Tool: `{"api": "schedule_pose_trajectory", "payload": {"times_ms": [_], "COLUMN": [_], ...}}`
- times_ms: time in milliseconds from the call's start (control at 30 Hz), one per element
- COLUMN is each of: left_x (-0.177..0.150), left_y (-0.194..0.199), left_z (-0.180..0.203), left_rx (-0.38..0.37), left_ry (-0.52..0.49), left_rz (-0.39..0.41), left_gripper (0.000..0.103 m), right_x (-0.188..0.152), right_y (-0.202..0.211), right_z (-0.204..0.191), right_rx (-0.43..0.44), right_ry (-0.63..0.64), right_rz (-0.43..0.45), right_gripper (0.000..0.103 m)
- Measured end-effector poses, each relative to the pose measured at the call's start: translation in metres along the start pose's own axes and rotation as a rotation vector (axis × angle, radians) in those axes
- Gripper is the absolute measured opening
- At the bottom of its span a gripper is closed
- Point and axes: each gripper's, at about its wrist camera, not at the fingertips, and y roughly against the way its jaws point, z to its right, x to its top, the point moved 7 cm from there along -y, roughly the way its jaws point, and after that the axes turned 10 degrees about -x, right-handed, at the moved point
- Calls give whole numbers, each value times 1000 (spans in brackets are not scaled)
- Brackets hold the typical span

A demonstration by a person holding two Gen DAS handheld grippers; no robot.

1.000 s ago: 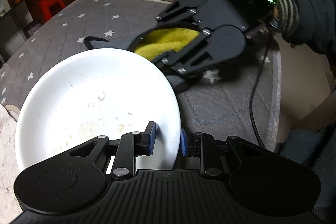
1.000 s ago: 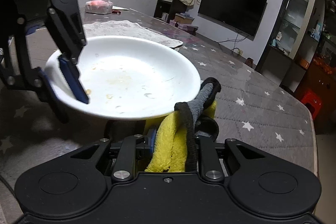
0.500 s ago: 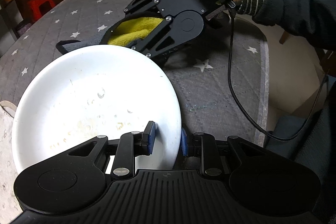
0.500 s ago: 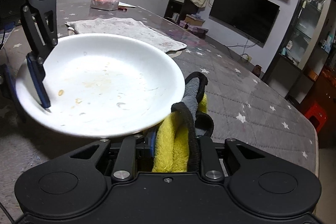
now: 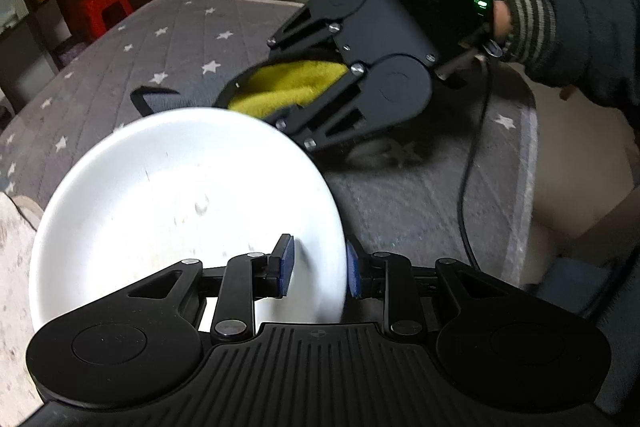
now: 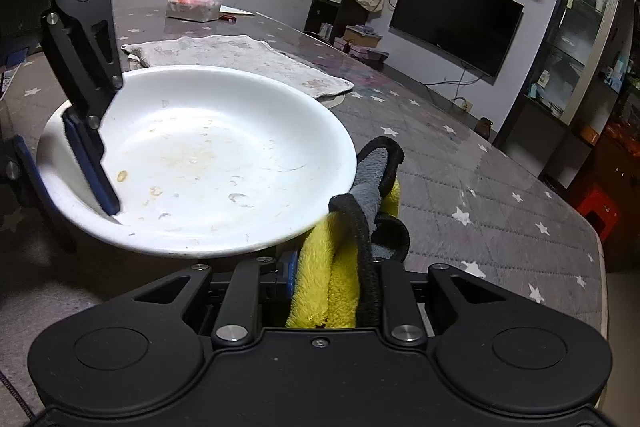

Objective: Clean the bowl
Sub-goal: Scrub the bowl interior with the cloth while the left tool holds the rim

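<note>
A: A dim living room, and a table under a grey quilted cover [image 6: 472,187] dotted with white stars. A dark television [image 6: 456,17] hangs on the far wall.

B: Where is the bowl?

A: The white bowl [image 6: 208,155] sits tilted, with dried yellowish smears inside. Its near rim lies between the blue pads [image 5: 286,267] of the left gripper [image 5: 320,269].

B: Is that claw clamped on it?

A: Its jaws have just been opening. One pad is inside the bowl, the other outside; the rim there is blurred, and the inner pad looks to stand off the surface, so I read it as loosened rather than pinching.

B: And the other claw?

A: The right gripper [image 6: 334,287] is closed tight on a folded yellow cloth [image 6: 320,279] with a grey face and black edging. The cloth pokes forward from its fingers and reaches just under the bowl's near rim.

B: Anything past the bowl?

A: A stained pale cloth [image 6: 240,57] lies flat behind it, and farther off a tissue pack [image 6: 194,5]. A red stool [image 5: 102,9] stands beyond the table's end. A striped cuff [image 5: 528,23] shows behind the right gripper.
</note>
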Motion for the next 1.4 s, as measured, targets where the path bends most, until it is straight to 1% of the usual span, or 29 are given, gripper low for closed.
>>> {"api": "schedule_pose_trajectory", "payload": {"times_ms": [100, 333, 367, 767, 1100, 1400], "left_x": [7, 16, 16, 9, -1, -9], "left_y": [-2, -1, -1, 1, 6, 12], "left_z": [-3, -13, -14, -18, -19, -15], "left_rx": [26, 49, 45, -9, -50, -64], "left_ry": [-2, -1, 0, -14, -34, -42], "left_rz": [-2, 2, 4, 2, 1, 2], "left_gripper": [37, 37, 34, 32, 32, 32], "right_x": [-1, -5, -5, -12, -6, 4], "right_y": [5, 14, 16, 34, 21, 3], "right_z": [-3, -8, -9, -19, -13, -8], "right_rx": [-7, -10, -9, 22, 40, 49], "right_ry": [-4, -26, -26, -18, -8, 16], "right_rz": [-3, -3, -2, 8, 15, 22], "right_gripper": [23, 23, 23, 23, 23, 23]}}
